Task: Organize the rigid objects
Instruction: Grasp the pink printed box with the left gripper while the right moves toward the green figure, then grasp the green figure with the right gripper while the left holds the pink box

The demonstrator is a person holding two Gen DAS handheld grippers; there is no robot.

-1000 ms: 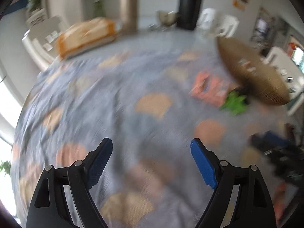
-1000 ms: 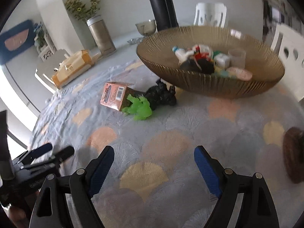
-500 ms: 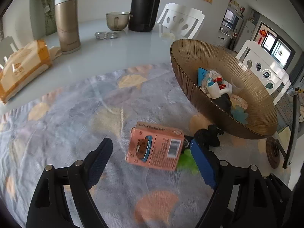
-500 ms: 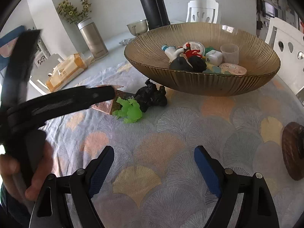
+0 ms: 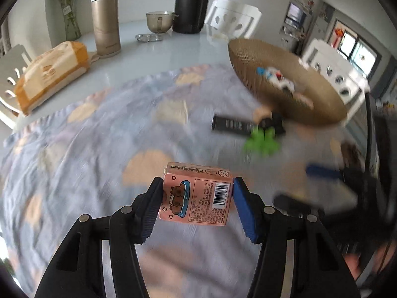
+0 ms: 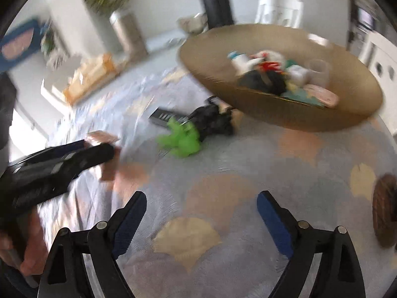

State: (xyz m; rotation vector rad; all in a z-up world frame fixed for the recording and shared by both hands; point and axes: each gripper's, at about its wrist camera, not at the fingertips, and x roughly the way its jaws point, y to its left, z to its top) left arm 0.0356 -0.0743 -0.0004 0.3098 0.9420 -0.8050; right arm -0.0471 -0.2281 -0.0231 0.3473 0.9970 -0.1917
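Note:
My left gripper (image 5: 197, 198) is shut on a pink card box (image 5: 197, 197) with a cartoon animal and a barcode, held above the patterned cloth. It also shows in the right wrist view (image 6: 104, 146), at the left. My right gripper (image 6: 201, 213) is open and empty over the cloth. A green toy (image 6: 182, 139), a black toy (image 6: 213, 120) and a flat black box (image 6: 166, 116) lie beside a brown ribbed bowl (image 6: 285, 116) that holds several small items. The green toy (image 5: 263, 142) and the bowl (image 5: 322, 110) are blurred in the left wrist view.
A gold flask (image 5: 105, 22), an orange tissue pack (image 5: 49, 74), a glass cup (image 5: 160, 21) and a tall black cylinder (image 5: 192, 2) stand at the table's far side. White chairs (image 5: 232, 18) ring the table. A dark round coaster (image 6: 385, 208) lies at the right.
My left gripper has shut on the pink box and lifted it away from the toys, uncovering a flat black box. My right gripper stays open; its view has shifted and blurred.

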